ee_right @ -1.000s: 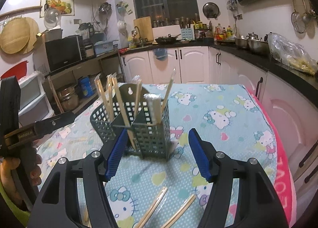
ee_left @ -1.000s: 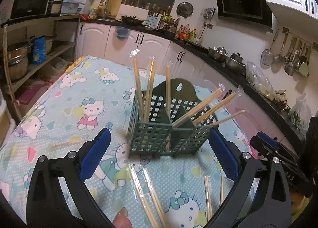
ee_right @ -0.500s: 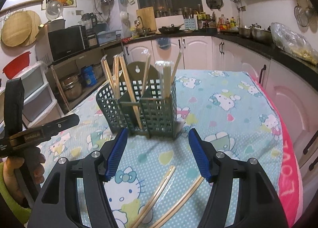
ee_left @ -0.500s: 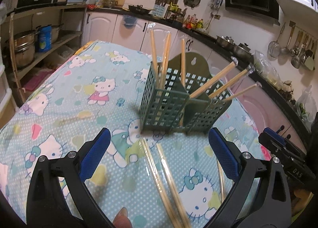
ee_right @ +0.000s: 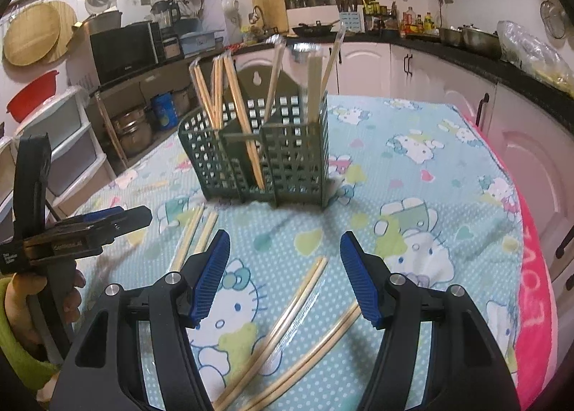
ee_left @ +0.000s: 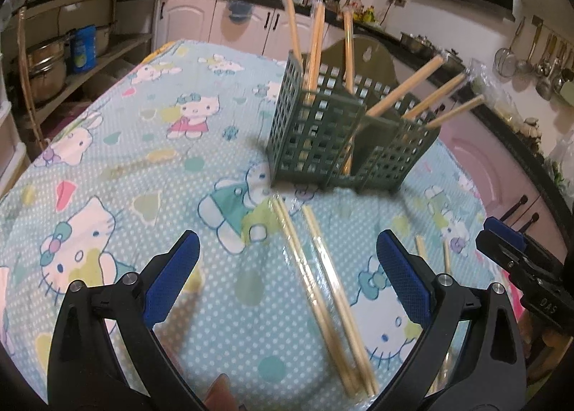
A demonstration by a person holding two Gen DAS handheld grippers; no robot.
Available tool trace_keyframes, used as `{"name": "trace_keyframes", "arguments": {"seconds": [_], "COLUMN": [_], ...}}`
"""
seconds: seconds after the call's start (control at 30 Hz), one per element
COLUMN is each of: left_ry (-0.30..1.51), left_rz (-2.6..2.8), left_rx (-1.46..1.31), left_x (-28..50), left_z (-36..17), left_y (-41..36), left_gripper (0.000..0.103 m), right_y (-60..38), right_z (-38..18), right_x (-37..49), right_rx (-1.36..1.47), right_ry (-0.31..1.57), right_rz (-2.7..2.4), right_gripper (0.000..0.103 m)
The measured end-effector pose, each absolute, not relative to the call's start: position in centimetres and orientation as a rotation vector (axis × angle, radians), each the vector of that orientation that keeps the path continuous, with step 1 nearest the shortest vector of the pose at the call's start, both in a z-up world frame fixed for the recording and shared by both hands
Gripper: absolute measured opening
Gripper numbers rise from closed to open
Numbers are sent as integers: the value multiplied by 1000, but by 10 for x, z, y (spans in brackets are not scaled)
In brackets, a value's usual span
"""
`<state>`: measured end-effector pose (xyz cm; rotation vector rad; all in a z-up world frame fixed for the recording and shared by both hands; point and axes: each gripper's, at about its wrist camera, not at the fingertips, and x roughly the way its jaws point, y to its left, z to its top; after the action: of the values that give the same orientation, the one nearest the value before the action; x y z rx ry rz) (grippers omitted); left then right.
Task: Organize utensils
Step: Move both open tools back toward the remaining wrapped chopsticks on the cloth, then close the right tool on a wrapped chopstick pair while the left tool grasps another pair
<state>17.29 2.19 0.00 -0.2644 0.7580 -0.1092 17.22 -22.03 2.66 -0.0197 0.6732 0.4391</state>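
A dark green slotted utensil holder (ee_left: 340, 138) (ee_right: 262, 156) stands on the cartoon-print tablecloth with several wrapped wooden chopsticks upright or leaning in it. More wrapped chopstick pairs lie flat on the cloth: one pair (ee_left: 323, 289) below my left gripper (ee_left: 287, 274), another (ee_right: 287, 325) below my right gripper (ee_right: 285, 274). A further pair (ee_right: 195, 231) lies left of the right gripper. Both grippers hang open above the cloth with nothing between their blue pads. The left gripper also shows in the right wrist view (ee_right: 89, 228), held by a hand.
The table's pink edge (ee_right: 534, 303) runs along the right. White cabinets and a black counter with pots stand behind and to the right. Shelves with pots and a microwave (ee_right: 123, 48) are on the left.
Both grippers have sunk toward the cloth and tipped downward. The holder has moved up in both views, and the loose chopsticks now lie between the fingers.
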Motion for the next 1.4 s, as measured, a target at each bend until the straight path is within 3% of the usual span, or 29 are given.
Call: {"name": "trace_keyframes", "arguments": {"seconds": [0.33,0.5,0.63,0.73,0.8,0.97,1.3,1.4], "left_ry": [850,909,930,937,942,955,981,984], "left_rz": [-160,-198,-204,-201,-200,-197,-170,-164], "left_rx": [-288,-321,-324,-323,-313,-325,-306,-307], "left_x": [172,176,184,191,196,213,250,258], "left_z": [-26,-37,-39,-39,-39,-42,-43,-43], "left_y": [17,15,14,16,16,22,23,23], "left_gripper": [86,70,65,56,44,33,27,26], "right_y": [-218,-218,-217,-214,-213,-211,-204,-201], "right_z": [4,-11,-21,-25,-28,-33,-38,-39], "right_x": [171,177,184,190,194,202,224,229], "right_rx": [-32,-26,-24,-26,-24,-24,-38,-45], "right_ry": [740,799,850,876,892,921,960,969], "right_rz": [449,447,440,440,439,432,415,397], "right_gripper": [62,62,62,62,62,62,61,55]}}
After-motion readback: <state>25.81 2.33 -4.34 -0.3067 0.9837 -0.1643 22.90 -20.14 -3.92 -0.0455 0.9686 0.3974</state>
